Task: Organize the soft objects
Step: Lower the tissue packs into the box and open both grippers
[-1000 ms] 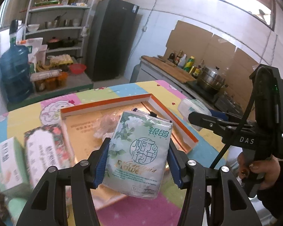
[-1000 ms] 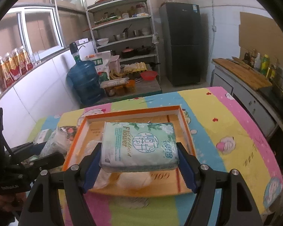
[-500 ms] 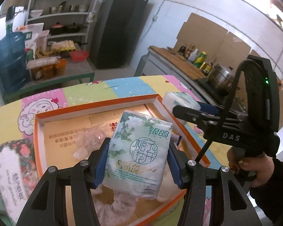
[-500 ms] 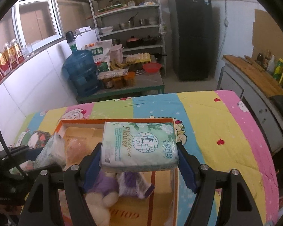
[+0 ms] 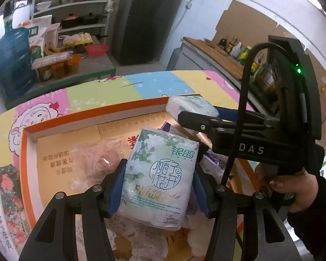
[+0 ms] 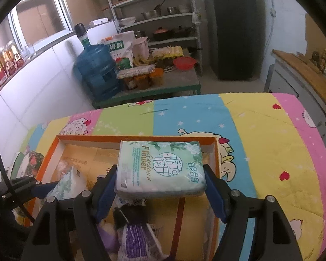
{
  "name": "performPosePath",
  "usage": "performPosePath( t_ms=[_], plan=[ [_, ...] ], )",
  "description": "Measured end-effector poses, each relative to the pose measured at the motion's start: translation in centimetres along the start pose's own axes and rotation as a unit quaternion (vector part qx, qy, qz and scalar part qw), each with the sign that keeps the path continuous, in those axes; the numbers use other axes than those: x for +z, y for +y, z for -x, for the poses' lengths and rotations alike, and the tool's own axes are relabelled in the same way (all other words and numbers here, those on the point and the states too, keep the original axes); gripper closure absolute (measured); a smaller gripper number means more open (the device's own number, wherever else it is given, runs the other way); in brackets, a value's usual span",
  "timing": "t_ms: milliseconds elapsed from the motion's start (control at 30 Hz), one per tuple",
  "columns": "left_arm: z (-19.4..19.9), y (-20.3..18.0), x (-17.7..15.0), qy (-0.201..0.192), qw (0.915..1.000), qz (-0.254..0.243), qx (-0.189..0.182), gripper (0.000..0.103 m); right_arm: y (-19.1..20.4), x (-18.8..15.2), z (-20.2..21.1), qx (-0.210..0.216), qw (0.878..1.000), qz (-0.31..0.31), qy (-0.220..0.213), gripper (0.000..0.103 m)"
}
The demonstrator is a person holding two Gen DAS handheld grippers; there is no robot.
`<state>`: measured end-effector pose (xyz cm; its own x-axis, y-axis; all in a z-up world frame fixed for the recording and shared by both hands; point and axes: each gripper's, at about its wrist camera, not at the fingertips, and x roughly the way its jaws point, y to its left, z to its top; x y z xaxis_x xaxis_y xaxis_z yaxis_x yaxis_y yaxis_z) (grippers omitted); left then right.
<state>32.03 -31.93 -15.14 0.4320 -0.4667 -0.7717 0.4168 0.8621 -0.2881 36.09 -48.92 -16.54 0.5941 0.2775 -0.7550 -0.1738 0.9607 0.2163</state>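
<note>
My left gripper (image 5: 158, 183) is shut on a pale green tissue pack (image 5: 160, 178) printed with white flowers, held upright over the orange-rimmed cardboard box (image 5: 93, 119). My right gripper (image 6: 160, 181) is shut on a second tissue pack (image 6: 160, 169), held lengthwise above the box's far right corner (image 6: 215, 152). In the left wrist view the right gripper (image 5: 197, 117) reaches in from the right with its pack (image 5: 191, 107). In the right wrist view the left gripper's pack (image 6: 70, 181) shows at the left. Inside the box lie a clear plastic bag (image 5: 93, 163), a purple plush toy (image 6: 132, 237) and white fluffy items (image 5: 145, 237).
The box sits on a table with a colourful cartoon cloth (image 6: 260, 134). A floral packet (image 5: 4, 198) lies left of the box. Behind stand a low green table (image 6: 169, 84) with a water jug (image 6: 97, 71), shelves, a dark fridge (image 6: 232, 26) and a counter at the right.
Both grippers have moved forward and down with their tissue packs, from in front of the box to above its inside. The plush and fluffy items have come into view beneath them.
</note>
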Motion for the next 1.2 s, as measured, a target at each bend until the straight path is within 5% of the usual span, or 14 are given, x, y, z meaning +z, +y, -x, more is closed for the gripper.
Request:
performPosePath(
  t_ms=[433, 767, 1200],
  plan=[
    [-1.1, 0.7, -0.6, 0.016, 0.9995, 0.024, -0.010, 0.044, 0.4, -0.3, -1.9, 0.004, 0.999, 0.017, 0.027, 0.029],
    [1.2, 1.1, -0.6, -0.021, 0.9994, 0.025, -0.007, 0.029, -0.1, -0.1, -1.0, 0.009, 1.000, -0.010, 0.010, 0.023],
    [5.0, 1.6, -1.2, -0.060, 0.9981, 0.017, -0.005, 0.027, 0.3, -0.5, 2.3, -0.016, 0.999, -0.026, -0.019, 0.021]
  ],
)
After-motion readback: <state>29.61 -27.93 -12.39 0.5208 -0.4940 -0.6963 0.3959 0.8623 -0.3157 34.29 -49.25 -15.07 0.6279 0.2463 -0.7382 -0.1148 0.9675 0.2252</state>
